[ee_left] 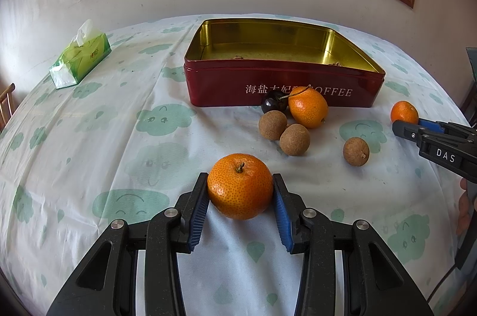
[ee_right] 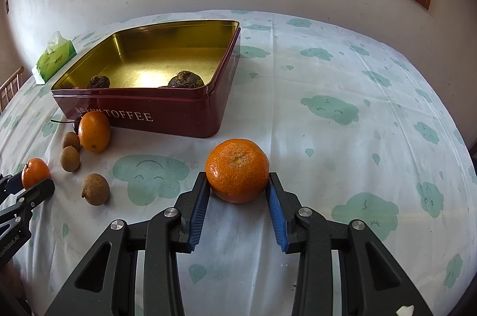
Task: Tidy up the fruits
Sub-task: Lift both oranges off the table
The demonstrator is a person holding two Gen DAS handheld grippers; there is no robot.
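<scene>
Both tools are gripping at once. The left tool [ee_left: 240, 190] is pinching a mandarin [ee_left: 240, 186] between its blue pads, stem up, and the fruit is sitting on the table [ee_left: 89, 137] in front of the tin [ee_left: 283, 89]. The right tool [ee_right: 238, 186] is pinching a second mandarin [ee_right: 237, 169] the same way — its pads are pressing on the fruit's lower sides, and this one is lying near the tin's front right corner.

The step in hand looks like the pick-up: each fruit is clamped but, as far as the views show, neither is clear of the cloth yet. The tin is standing open, gold inside, with two dark wrinkled fruits [ee_right: 186, 80] already lying against its front wall.

Left loose on the table are a third mandarin [ee_left: 308, 107] and a dark cherry [ee_left: 273, 103] just before the tin, with three brown longans [ee_left: 272, 125] scattered beside them. A tissue box [ee_left: 80, 59] is sitting well apart at the far left.

The next move is probably calling for a straight lift, then a carry over the tin's front wall — high enough that the fruit is not knocking the rim. The left tool's path is passing over the loose cluster, so it should be rising first. The skins are soft, so the grip needs to hold firm without squeezing harder.
</scene>
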